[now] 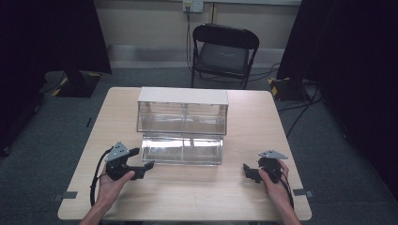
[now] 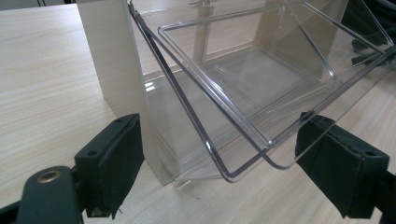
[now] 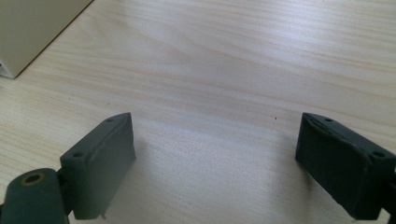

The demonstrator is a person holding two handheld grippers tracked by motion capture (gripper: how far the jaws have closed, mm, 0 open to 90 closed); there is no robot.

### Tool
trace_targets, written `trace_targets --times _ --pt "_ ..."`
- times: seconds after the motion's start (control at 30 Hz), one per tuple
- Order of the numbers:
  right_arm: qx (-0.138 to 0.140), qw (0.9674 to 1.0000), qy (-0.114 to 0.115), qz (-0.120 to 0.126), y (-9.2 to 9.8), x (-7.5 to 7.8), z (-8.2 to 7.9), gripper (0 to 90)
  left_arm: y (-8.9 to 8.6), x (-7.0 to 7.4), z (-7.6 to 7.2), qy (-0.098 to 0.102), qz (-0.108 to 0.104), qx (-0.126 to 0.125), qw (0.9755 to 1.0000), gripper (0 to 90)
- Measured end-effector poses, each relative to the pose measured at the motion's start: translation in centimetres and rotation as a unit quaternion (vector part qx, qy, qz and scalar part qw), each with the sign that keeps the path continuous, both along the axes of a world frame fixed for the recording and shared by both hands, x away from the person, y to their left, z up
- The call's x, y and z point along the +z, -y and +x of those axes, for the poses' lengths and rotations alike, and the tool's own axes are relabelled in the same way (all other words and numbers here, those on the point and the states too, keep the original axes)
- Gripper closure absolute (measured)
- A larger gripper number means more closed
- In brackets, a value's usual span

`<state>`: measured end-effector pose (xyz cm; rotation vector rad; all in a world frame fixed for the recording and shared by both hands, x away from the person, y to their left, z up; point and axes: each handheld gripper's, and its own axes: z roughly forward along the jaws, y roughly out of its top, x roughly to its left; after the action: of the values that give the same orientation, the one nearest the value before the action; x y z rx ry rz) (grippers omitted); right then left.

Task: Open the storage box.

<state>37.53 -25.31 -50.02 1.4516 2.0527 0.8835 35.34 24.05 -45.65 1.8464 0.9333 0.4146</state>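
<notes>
Left tool [image 1: 141, 169] gapes wide near the clear plastic tilt-out bin [image 1: 181, 149]; right tool [image 1: 249, 172], also wide, rests on the pale wooden tabletop [image 1: 197, 197].

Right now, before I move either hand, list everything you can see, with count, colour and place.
table: one, light wood, centre of the high view.
cabinet: one, pale beige top and sides with a clear front, two compartments, on the table's far half.
drawer: one, clear plastic, pulled out in front of the cabinet, nothing visible in it.
folding chair: one, black, on the floor beyond the table.
wall socket: one, pale, on the far wall, a cable hanging from it.
left hand-held gripper: one, black, open, near the drawer's left corner, held in the left hand.
right hand-held gripper: one, black, open, over bare table, held in the right hand.
</notes>
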Motion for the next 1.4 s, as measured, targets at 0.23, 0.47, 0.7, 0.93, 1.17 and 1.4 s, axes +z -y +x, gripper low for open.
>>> trace_targets --times 0.23,0.47,0.7,0.93,1.17,1.4 --pt "0.0 1.0 0.0 0.0 0.0 0.0 0.0 10.9 0.3 0.2 0.1 0.0 0.002 -0.003 1.0 15.6" --pt "0.0 1.0 -0.001 0.0 0.0 0.0 0.0 10.9 0.3 0.4 0.1 0.001 0.002 -0.001 1.0 15.6" --pt "0.0 1.0 0.0 0.0 0.0 0.0 0.0 10.9 0.3 0.7 0.1 0.002 0.004 0.0 1.0 16.2" --pt "0.0 1.0 0.0 0.0 0.0 0.0 0.0 10.8 0.4 1.1 0.0 0.004 0.004 0.001 1.0 16.1" --pt "0.0 1.0 0.0 0.0 0.0 0.0 0.0 10.9 0.4 1.3 0.1 0.003 0.005 -0.003 1.0 15.9" --pt "0.0 1.0 0.0 0.0 0.0 0.0 0.0 10.9 0.4 1.5 0.1 0.006 0.011 -0.002 0.9999 15.9"
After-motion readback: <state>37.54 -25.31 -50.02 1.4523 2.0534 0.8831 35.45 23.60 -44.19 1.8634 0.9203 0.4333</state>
